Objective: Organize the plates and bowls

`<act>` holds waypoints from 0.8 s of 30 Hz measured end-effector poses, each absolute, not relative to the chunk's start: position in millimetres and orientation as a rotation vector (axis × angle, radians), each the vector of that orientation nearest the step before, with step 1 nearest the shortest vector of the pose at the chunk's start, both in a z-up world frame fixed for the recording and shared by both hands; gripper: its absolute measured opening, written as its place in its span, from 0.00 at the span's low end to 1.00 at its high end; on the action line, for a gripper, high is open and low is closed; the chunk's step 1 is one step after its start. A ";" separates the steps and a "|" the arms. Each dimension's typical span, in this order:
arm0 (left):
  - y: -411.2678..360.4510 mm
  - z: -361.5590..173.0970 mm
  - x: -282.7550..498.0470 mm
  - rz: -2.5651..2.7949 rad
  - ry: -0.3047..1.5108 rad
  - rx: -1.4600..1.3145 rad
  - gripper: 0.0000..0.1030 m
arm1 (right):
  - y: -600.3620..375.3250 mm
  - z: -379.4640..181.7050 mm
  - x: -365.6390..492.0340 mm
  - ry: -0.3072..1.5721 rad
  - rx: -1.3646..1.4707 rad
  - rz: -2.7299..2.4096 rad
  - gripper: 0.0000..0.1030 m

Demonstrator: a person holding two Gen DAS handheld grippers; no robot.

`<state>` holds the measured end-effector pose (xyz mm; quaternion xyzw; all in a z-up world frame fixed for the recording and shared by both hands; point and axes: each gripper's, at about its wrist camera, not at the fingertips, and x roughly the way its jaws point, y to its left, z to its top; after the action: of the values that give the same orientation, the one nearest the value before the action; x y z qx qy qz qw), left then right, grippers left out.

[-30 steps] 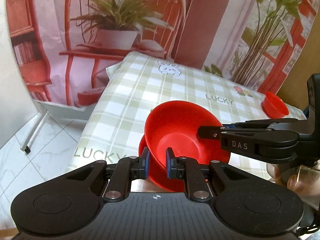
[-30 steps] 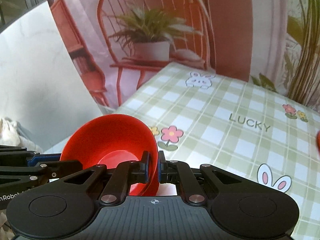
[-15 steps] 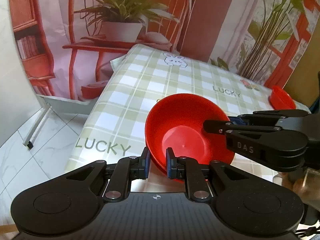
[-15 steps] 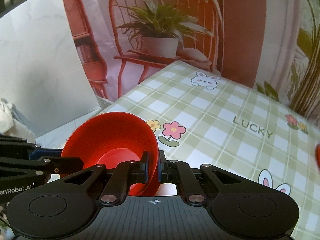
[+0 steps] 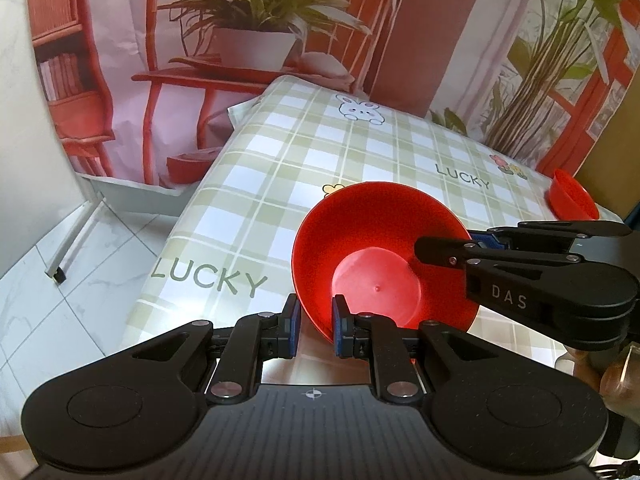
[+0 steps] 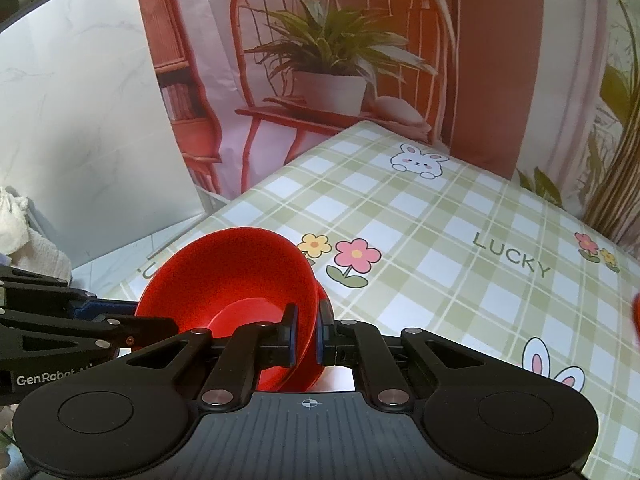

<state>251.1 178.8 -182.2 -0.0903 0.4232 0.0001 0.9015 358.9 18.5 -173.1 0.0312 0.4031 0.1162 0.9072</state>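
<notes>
A stack of red bowls [image 5: 380,256] is held above the near left corner of the checked table [image 5: 320,152]. My left gripper [image 5: 314,326] straddles the stack's near rim with its pads a little apart from the wall, so it stands open. My right gripper [image 6: 306,336] is shut on the stack's right rim [image 6: 308,320]; two nested rims show there. The right gripper's fingers [image 5: 500,256] show from the side in the left wrist view. Another red bowl [image 5: 572,200] sits at the table's far right edge.
A printed backdrop with a chair and plants hangs behind the table. The tiled floor [image 5: 60,312] and a stand leg [image 5: 76,240] lie to the left, below the table edge. A white cloth bundle [image 6: 16,232] is at the far left in the right wrist view.
The bowls have come down toward the table corner and now sit nested. The left gripper's jaws have widened around the rim. The right gripper stays clamped.
</notes>
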 end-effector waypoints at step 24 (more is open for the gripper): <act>171.2 -164.3 248.0 0.013 0.828 -0.142 0.29 | -5.0 -157.8 346.3 0.754 0.147 0.236 0.15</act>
<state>248.0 171.2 -164.3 -0.0689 0.4018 0.0064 0.9131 346.3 -5.0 -157.8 0.0715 0.3670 0.1148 0.9203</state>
